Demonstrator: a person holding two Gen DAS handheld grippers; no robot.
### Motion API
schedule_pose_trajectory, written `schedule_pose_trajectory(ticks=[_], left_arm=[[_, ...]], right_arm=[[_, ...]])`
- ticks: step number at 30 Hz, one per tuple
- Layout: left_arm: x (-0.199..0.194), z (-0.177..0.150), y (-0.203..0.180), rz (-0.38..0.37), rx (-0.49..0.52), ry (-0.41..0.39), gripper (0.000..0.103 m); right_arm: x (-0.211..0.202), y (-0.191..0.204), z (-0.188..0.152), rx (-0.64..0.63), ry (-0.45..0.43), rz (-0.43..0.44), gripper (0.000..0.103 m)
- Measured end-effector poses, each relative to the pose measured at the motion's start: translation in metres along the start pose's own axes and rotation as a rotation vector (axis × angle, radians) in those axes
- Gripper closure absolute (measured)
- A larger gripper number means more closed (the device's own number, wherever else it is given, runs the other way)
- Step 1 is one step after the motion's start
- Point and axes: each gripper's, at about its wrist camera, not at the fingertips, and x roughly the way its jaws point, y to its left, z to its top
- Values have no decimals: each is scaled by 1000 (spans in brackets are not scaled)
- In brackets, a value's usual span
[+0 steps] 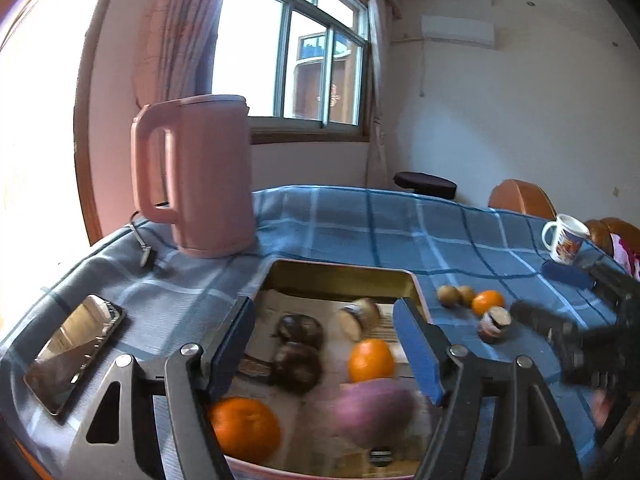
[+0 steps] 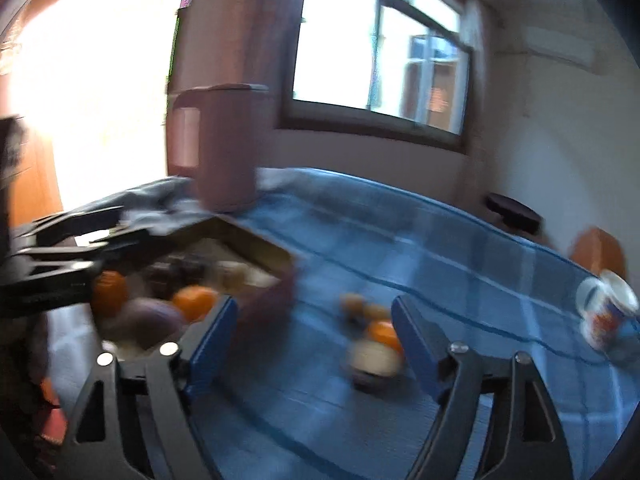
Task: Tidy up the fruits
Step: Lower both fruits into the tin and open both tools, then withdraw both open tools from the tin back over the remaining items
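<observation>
Inside, the tin tray (image 1: 404, 280) holds oranges (image 1: 371, 360), dark fruits (image 1: 298, 330) and a purple fruit (image 1: 372, 404); both grippers' jaws spread, empty.

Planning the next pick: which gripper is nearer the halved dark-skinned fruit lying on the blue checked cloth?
Right. The right gripper is open just in front of the halved fruit; the left gripper hangs open over the tray.

Blurred view: the right tongs (image 2: 314, 340) stand apart over the blue checked surface (image 2: 460, 264), loose fruits (image 2: 374, 334) between them, the tray (image 2: 256, 244) far left.
</observation>
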Motion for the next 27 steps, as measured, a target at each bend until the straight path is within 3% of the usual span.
schedule_pose_trajectory(ticks=[2,5,8,15,17,23,24,25,27], left_arm=[[1,-1,-8,-18,4,4,30],[2,-3,-23,-39,25,7,30],[4,-3,-35,-53,50,13,30],[8,1,-48,-71,67,15,30],[9,3,-51,-80,67,17,30],[17,5,-64,-105,82,35,30],[19,6,-68,-113,84,39,30],[21,6,-71,-119,86,41,30],[25,6,-77,-134,89,55,30]], right_arm=[[2,-28,-6,59,34,-63,21],[8,-49,-12,125,84,-88,21],[24,-49,-12,121,137,-71,21],[67,-37,-7,107,263,-11,34],[78,-37,-10,121,318,1,44],[76,-43,-11,130,316,6,51],[74,-43,-11,125,315,7,54],[71,-43,-12,122,310,10,66],[64,-46,-14,118,294,-6,66]])
